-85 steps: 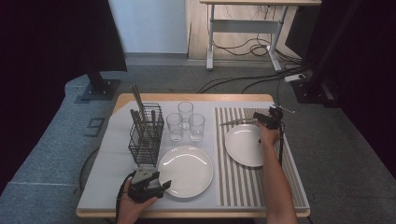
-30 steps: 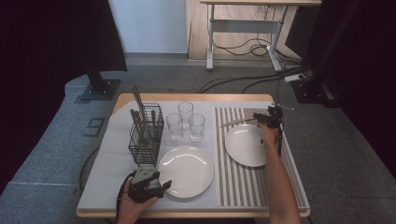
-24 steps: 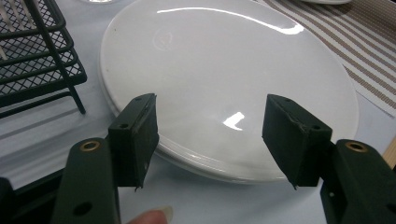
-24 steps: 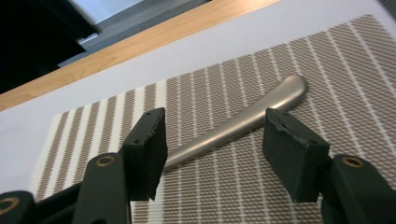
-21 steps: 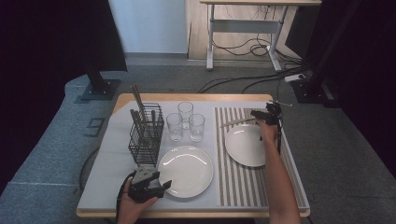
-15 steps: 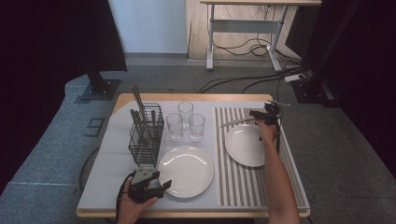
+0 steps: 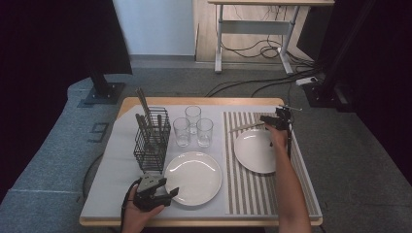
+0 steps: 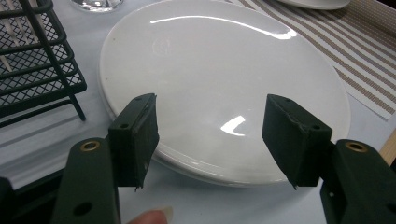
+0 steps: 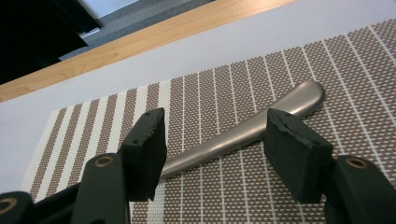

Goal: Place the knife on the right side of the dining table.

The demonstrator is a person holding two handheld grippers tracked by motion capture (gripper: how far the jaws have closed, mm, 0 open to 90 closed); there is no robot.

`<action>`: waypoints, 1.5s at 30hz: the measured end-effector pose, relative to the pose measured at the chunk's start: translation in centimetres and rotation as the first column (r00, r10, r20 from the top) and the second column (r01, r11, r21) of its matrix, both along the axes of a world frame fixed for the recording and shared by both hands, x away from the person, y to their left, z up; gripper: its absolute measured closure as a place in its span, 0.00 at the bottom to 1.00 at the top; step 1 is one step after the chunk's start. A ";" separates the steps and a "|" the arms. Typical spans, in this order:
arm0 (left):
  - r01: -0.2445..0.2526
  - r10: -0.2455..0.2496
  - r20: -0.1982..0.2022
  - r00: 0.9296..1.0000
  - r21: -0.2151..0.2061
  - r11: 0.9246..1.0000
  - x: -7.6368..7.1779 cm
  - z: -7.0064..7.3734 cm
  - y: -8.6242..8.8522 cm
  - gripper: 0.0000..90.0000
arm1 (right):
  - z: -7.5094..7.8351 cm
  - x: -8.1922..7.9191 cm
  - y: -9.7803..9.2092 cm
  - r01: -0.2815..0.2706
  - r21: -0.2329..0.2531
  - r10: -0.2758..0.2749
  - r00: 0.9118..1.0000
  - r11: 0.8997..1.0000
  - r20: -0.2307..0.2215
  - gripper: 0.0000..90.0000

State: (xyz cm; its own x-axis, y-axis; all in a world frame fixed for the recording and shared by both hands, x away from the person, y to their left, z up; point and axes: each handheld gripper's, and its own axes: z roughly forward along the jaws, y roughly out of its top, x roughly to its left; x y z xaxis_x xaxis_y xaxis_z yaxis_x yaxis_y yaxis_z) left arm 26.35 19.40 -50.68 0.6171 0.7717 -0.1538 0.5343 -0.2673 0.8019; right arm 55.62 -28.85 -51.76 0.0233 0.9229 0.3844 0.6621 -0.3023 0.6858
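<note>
Left gripper (image 8: 208, 135) jaws spread wide, nothing between them. White plate (image 8: 224, 74) directly ahead, near rim just beyond jaw tips, resting on pale tabletop (image 8: 56, 133). Black wire basket (image 8: 35, 65) at left, just beside plate. Striped placemat (image 8: 355, 56) at right. Glass base (image 8: 95, 4) at top edge. Fingertip (image 8: 152, 217) at bottom.

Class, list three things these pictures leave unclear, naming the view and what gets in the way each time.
1. Metal utensil, right gripper view: its working end is cut off behind the right hand-held gripper, so its kind is unclear.
2. Cutlery in the wire basket, high view: too small to tell apart.
3. White plate, left gripper view: its near rim sits behind the left hand-held gripper.
</note>
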 end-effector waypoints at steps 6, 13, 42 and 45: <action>0.002 -0.002 -0.003 1.000 0.002 1.000 0.0 -0.1 0.0 0.40 | -0.1 0.1 0.0 0.003 -0.003 -0.003 1.000 1.000 -0.002 0.44; -0.002 0.002 -0.006 1.000 0.003 1.000 0.1 -0.2 0.1 0.40 | 1.0 0.8 0.9 -0.022 -0.026 0.022 1.000 0.999 0.006 0.45; -0.001 0.001 -0.007 1.000 0.007 1.000 0.1 -0.2 0.1 0.40 | 0.4 2.2 2.1 -0.029 -0.049 0.026 0.998 0.998 -0.062 0.45; 0.000 0.000 -0.006 1.000 0.006 1.000 0.1 -0.2 0.1 0.40 | 0.5 2.1 2.0 -0.032 -0.049 0.028 0.997 0.998 -0.067 0.45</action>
State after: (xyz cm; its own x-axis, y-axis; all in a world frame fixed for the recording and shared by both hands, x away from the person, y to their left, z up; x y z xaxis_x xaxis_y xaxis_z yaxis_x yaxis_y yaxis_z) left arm 26.41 19.45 -50.85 0.6161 0.7727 -0.1527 0.5390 -0.2723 0.7971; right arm 57.73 -26.88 -51.31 0.0192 0.9417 0.3360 0.7151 -0.2478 0.6537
